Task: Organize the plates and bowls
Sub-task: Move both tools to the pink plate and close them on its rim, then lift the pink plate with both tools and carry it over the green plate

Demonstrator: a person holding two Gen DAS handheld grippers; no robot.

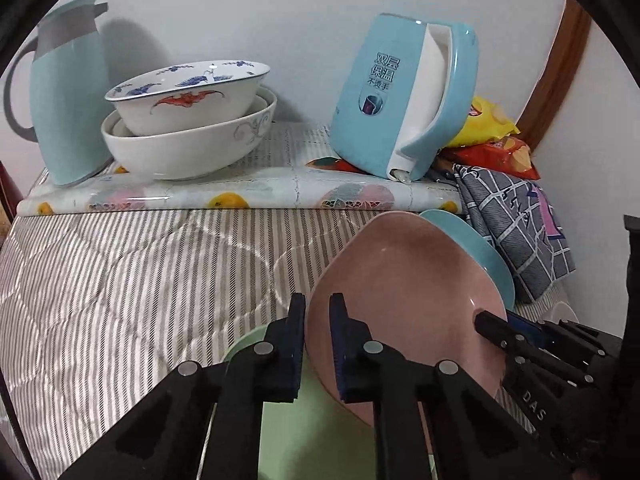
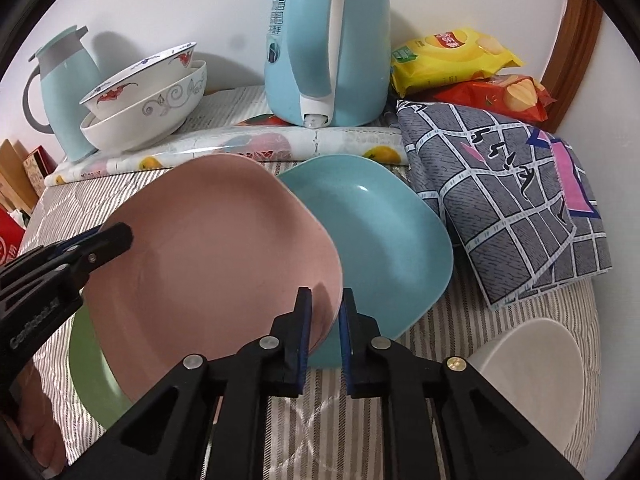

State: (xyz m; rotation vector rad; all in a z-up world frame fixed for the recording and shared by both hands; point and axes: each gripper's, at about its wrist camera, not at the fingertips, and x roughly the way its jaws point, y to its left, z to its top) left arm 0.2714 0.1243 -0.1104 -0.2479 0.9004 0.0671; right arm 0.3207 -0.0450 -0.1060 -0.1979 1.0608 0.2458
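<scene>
While pink plate (image 2: 216,256) is held tilted above green plate (image 2: 90,364), left gripper (image 1: 317,344) and right gripper (image 2: 325,338) are clamped on opposite rims — blue plate (image 2: 376,240) overlapped behind.

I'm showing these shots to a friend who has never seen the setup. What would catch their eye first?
Most striking is the pink plate in the foreground, tilted up off the striped cloth, with the left tongs and right tongs each clamped on a rim. Beside it lies a blue plate, and a green plate peeks from beneath. Behind, a pale blue kettle stands by stacked patterned bowls.
</scene>
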